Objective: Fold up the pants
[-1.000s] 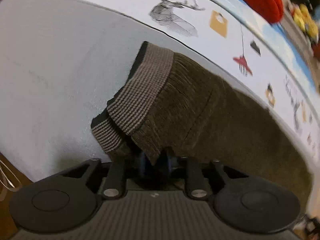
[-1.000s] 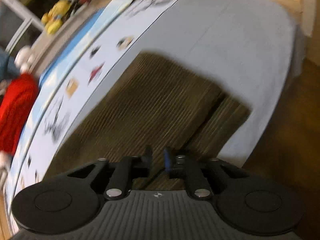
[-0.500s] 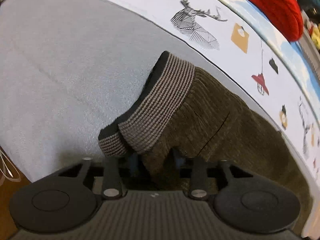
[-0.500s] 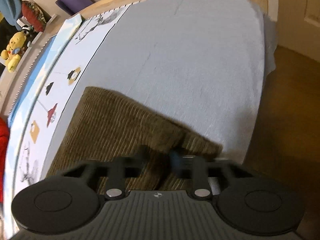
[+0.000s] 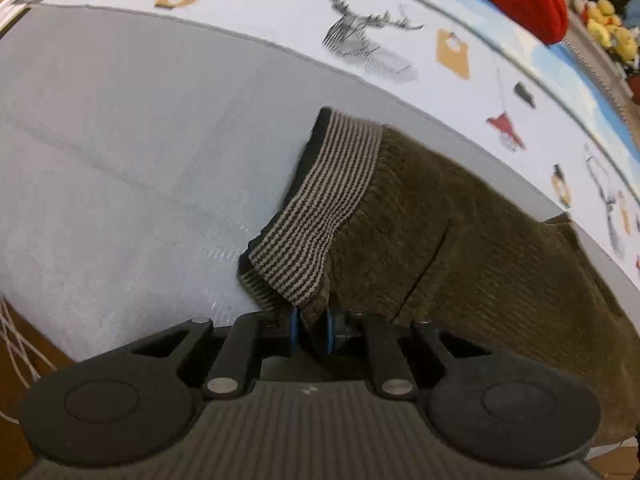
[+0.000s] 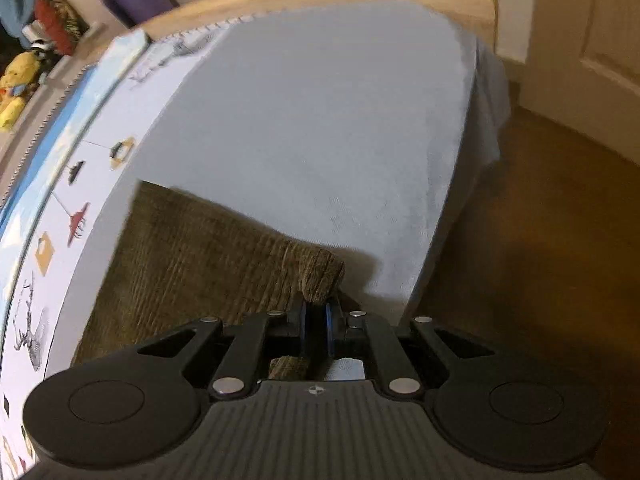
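Lying across the grey-sheeted bed (image 6: 320,120), the olive-brown corduroy pants (image 5: 460,248) look soft, limp and light, best held at corners: left gripper (image 5: 311,330) clenched beside the striped ribbed waistband (image 5: 324,208), right gripper (image 6: 315,330) pinching a bunched far corner.

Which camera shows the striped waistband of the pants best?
The left wrist view. There the striped waistband fills the middle of the picture, sharp and unblocked, above the left gripper, which pinches the pants. The right wrist view shows only plain brown fabric at the right gripper, no waistband.
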`<state>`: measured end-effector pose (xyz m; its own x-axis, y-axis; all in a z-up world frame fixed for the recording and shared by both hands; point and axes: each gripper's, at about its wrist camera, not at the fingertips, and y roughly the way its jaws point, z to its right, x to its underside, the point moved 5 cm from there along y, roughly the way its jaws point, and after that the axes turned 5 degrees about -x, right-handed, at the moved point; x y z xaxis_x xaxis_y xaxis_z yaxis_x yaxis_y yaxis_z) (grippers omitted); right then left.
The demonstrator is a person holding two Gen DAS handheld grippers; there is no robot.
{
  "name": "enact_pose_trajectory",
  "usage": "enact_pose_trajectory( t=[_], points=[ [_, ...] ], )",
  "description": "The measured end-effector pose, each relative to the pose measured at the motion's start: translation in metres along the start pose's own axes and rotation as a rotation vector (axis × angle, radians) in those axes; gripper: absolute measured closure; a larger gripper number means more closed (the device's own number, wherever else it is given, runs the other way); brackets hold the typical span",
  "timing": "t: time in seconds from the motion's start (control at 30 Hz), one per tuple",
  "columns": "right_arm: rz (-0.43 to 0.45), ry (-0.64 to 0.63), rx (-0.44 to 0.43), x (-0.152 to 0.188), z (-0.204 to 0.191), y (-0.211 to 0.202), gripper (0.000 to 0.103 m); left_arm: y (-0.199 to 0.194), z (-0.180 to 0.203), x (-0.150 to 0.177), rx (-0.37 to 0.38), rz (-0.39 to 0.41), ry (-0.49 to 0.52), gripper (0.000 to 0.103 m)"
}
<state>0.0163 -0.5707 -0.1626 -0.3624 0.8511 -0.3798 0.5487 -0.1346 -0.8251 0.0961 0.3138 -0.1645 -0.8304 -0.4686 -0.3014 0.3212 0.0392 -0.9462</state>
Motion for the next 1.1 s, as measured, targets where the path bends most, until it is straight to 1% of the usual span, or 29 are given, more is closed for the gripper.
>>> enact_pose_trajectory(
  t=[0.07,0.1,0.13,0.2,0.27,0.3,0.33,0.37,0.43,0.47,0.5,0.53,0.57,0.63,0.67,0.7,0.73,0.77,0.8,0.83,0.87,0.9,0.97,1.0,1.03,1.07,1.1],
  points=[
    [0.044,-0.058,0.0,-0.001,-0.008,-0.01,0.094,-0.006,0.002,-0.002,0.028,0.014,-0.017,0.088],
    [0.042,-0.078,0.025,0.001,-0.007,-0.01,0.094,-0.004,0.002,0.0,0.015,0.002,-0.003,0.088],
    [0.018,-0.086,0.051,0.004,-0.006,-0.003,0.094,0.0,0.004,0.002,-0.009,-0.022,0.02,0.086],
    [-0.043,-0.092,0.091,0.007,-0.003,0.01,0.093,0.008,0.008,0.01,-0.04,-0.088,0.061,0.079],
    [-0.027,-0.096,0.104,0.003,-0.006,0.008,0.09,0.002,0.003,0.007,-0.049,-0.084,0.031,0.07],
    [-0.012,-0.099,0.098,0.002,-0.007,0.004,0.089,-0.004,-0.001,0.002,-0.046,-0.06,0.009,0.07],
    [0.007,-0.103,0.094,0.0,-0.011,0.0,0.085,-0.014,-0.005,-0.002,-0.039,-0.024,-0.01,0.067],
    [0.047,-0.116,0.11,-0.002,-0.016,-0.008,0.077,-0.025,-0.008,-0.008,-0.049,0.029,-0.014,0.067],
    [0.147,-0.169,0.154,-0.004,-0.024,-0.027,0.075,-0.044,-0.007,-0.016,-0.11,0.133,0.008,0.067],
    [0.199,-0.205,0.171,-0.005,-0.033,-0.036,0.075,-0.051,-0.002,-0.02,-0.116,0.187,0.026,0.067],
    [0.249,-0.228,0.179,-0.005,-0.041,-0.043,0.075,-0.056,0.007,-0.024,-0.087,0.229,0.05,0.067],
    [0.297,-0.246,0.17,-0.003,-0.051,-0.05,0.074,-0.057,0.017,-0.027,-0.043,0.251,0.082,0.067],
    [0.331,-0.274,0.128,-0.003,-0.064,-0.056,0.072,-0.054,0.027,-0.029,-0.013,0.254,0.12,0.068],
    [0.358,-0.361,-0.002,0.003,-0.101,-0.062,0.072,-0.042,0.042,-0.029,-0.001,0.234,0.186,0.07],
    [0.362,-0.412,-0.068,0.011,-0.121,-0.064,0.072,-0.034,0.043,-0.026,-0.014,0.212,0.211,0.073],
    [0.353,-0.484,-0.149,0.022,-0.145,-0.064,0.072,-0.022,0.041,-0.023,-0.049,0.174,0.237,0.076],
    [0.338,-0.549,-0.214,0.034,-0.167,-0.063,0.073,-0.008,0.038,-0.02,-0.096,0.117,0.262,0.091],
    [0.315,-0.619,-0.282,0.05,-0.191,-0.06,0.073,0.009,0.028,-0.015,-0.148,0.042,0.267,0.099],
    [0.292,-0.671,-0.342,0.063,-0.211,-0.058,0.074,0.01,0.022,-0.014,-0.142,0.031,0.258,0.099],
    [0.265,-0.717,-0.405,0.077,-0.231,-0.057,0.082,0.007,0.021,-0.017,-0.129,0.031,0.253,0.099],
    [0.231,-0.765,-0.475,0.096,-0.252,-0.054,0.094,0.004,0.021,-0.019,-0.123,0.029,0.247,0.098],
    [0.202,-0.803,-0.528,0.111,-0.269,-0.052,0.098,-0.001,0.021,-0.02,-0.115,0.032,0.225,0.098],
    [0.116,-0.871,-0.637,0.148,-0.302,-0.05,0.1,-0.013,0.021,-0.021,-0.053,0.081,0.186,0.094],
    [0.051,-0.892,-0.69,0.167,-0.318,-0.045,0.1,-0.018,0.02,-0.023,-0.031,0.108,0.177,0.094],
    [-0.03,-0.914,-0.744,0.187,-0.335,-0.038,0.099,-0.022,0.019,-0.027,-0.025,0.136,0.166,0.093],
    [-0.115,-0.944,-0.786,0.209,-0.352,-0.03,0.098,-0.024,0.018,-0.031,-0.02,0.153,0.152,0.093],
    [-0.171,-0.982,-0.806,0.227,-0.371,-0.022,0.098,-0.024,0.017,-0.037,-0.008,0.157,0.137,0.093]
  ],
)
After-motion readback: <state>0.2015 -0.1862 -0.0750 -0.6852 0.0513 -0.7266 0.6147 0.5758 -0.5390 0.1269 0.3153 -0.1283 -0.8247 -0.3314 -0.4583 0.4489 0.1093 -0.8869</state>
